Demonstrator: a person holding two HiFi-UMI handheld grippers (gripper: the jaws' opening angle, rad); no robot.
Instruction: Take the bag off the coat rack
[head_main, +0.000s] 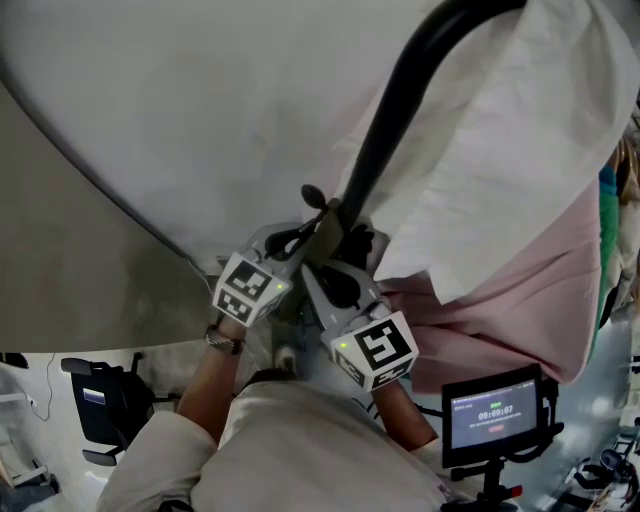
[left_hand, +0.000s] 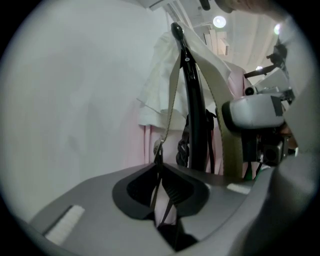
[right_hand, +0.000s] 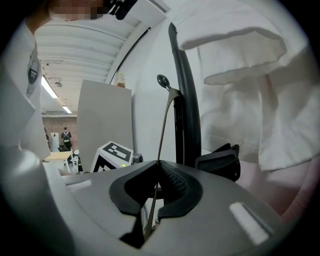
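With the left tool (left_hand: 160, 165) and right tool (right_hand: 158, 172) each clamped shut on the olive bag strap (left_hand: 173, 90), which hung looped over the coat rack hook (right_hand: 163, 80), the sound move was raising both 2 together, clear of the hook's tip, before drawing away

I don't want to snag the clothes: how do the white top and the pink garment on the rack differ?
The white top is white, while the pink garment is pale pink. The white top lies over the pink garment and hides part of it. The white top shows a hemmed short sleeve, whereas the pink garment shows only plain folds. Both hang by the black rack.
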